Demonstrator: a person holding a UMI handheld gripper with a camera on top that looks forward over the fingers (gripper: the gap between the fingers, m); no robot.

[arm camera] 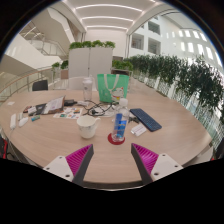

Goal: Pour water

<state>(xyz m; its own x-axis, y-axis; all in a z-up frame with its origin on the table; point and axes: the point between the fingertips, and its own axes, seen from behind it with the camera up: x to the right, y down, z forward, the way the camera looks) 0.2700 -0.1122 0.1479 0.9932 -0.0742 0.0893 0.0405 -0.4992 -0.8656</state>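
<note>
Bottle (120, 126), blue-labelled, upright on a red coaster (117, 140), just ahead of the fingers and roughly on the line between them. White cup (88, 127) stands just beside it, apart. Gripper (113, 160) spread wide, holding nothing; both pink pads (79, 158) show clear of everything. Judged step: approach and grasp the bottle, pouring not yet begun. To do it well: come in level, centre the bottle between the pads, close on the body below the shoulder, lift straight, then tilt slowly over the cup. A cap, if on, cannot be made out. Dark phone (145, 120) lies beside the bottle; papers and small items further across the round worktop (60, 146). Label writing too small to read.
</note>
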